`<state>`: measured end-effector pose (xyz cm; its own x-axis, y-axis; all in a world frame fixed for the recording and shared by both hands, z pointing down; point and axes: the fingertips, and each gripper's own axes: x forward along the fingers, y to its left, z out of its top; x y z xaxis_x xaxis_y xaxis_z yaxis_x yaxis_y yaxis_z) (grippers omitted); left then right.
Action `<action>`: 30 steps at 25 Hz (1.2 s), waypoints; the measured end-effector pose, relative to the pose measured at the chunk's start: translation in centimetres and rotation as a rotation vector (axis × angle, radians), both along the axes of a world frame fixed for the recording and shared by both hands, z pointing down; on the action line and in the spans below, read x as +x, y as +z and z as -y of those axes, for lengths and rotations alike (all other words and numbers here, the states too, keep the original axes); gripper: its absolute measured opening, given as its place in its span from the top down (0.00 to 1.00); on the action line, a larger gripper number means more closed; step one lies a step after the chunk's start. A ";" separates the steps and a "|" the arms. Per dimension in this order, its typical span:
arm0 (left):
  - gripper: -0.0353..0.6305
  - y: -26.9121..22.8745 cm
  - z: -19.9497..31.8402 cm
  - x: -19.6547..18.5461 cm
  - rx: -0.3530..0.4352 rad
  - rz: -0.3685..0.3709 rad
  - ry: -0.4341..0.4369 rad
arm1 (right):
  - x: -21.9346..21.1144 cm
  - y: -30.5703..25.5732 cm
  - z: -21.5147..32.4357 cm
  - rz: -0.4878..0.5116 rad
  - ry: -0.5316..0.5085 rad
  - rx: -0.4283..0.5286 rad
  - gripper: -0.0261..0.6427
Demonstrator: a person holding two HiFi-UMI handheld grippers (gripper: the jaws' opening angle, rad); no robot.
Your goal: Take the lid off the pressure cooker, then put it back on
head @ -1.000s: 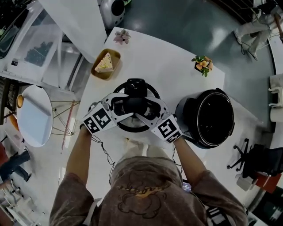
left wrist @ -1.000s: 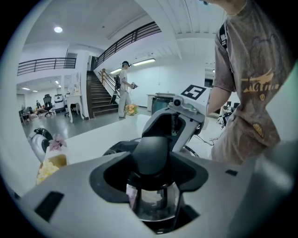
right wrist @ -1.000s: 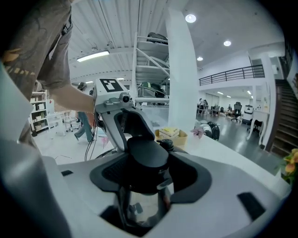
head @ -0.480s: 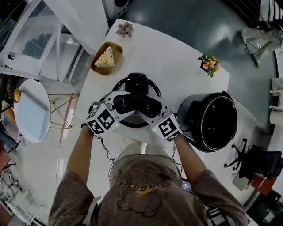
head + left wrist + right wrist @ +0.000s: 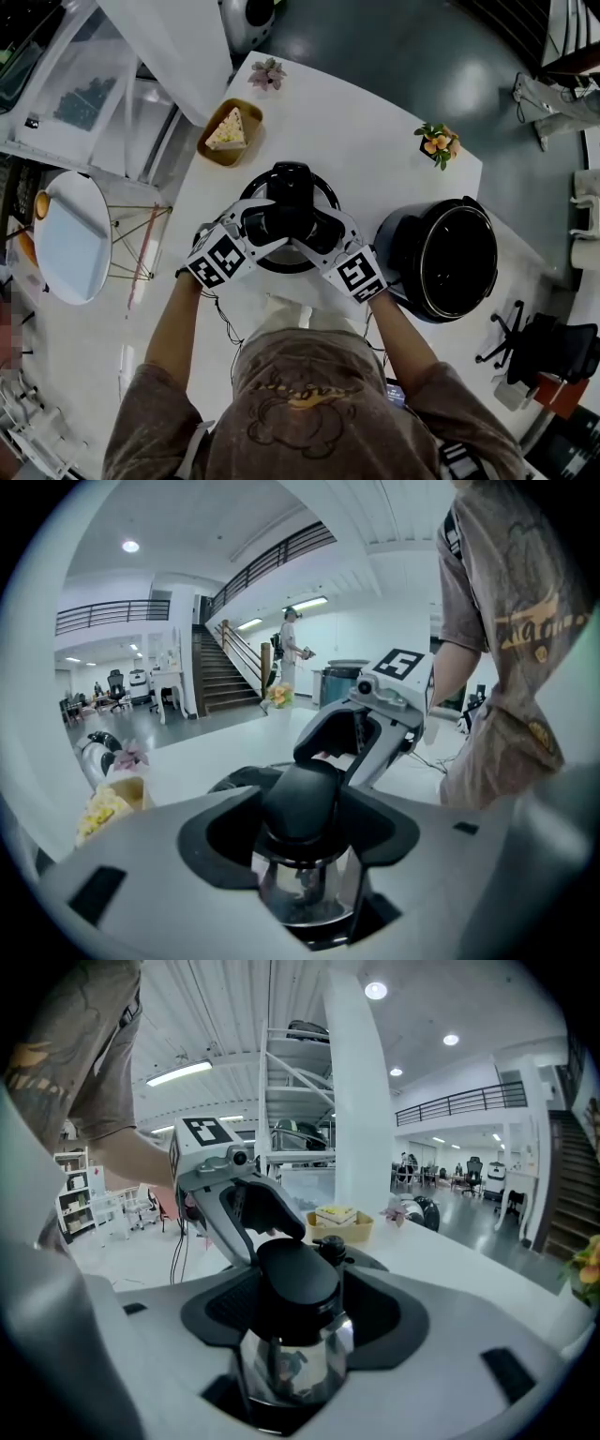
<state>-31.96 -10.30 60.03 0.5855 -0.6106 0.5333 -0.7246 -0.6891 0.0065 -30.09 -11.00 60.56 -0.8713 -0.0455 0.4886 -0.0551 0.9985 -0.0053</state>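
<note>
No legible text, brand or number anywhere

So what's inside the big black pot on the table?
The pot is open, with its lid off to one side. Inside I see only a dark hollow below a shiny rim, nothing showing in it. Its near wall and the dark hide part of the bottom.

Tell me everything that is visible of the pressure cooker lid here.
The pressure cooker lid is round, dark with a shiny rim, and sits level over the white table, left of the open cooker pot. Its black handle on a shiny metal base is clamped from opposite sides by the left gripper and the right gripper.
</note>
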 end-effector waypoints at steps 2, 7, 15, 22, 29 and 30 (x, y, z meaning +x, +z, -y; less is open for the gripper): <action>0.56 -1.1 -0.2 -0.3 0.020 -0.024 -0.039 | 0.1 -1.0 0.0 0.017 0.016 0.002 0.57; 0.56 -4.2 -1.1 -0.4 0.059 -0.068 -0.117 | 1.0 -3.5 -0.4 0.057 0.046 -0.001 0.57; 0.56 -9.1 -3.3 0.0 0.127 -0.122 -0.213 | 2.8 -7.8 -1.6 0.121 0.055 0.018 0.58; 0.56 -11.9 -4.9 1.0 0.177 -0.186 -0.281 | 4.4 -10.7 -1.8 0.177 0.080 0.044 0.60; 0.56 -12.7 -6.2 1.7 0.193 -0.206 -0.330 | 5.9 -12.0 -2.5 0.195 0.074 0.043 0.60; 0.56 -12.7 -6.3 1.8 0.193 -0.203 -0.327 | 6.0 -12.2 -2.7 0.196 0.068 0.044 0.60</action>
<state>-30.16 -4.00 47.36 0.4259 -0.8587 0.2850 -0.9024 -0.4259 0.0655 -24.09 -8.35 48.37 -0.9438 -0.1254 0.3059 -0.1250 0.9919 0.0211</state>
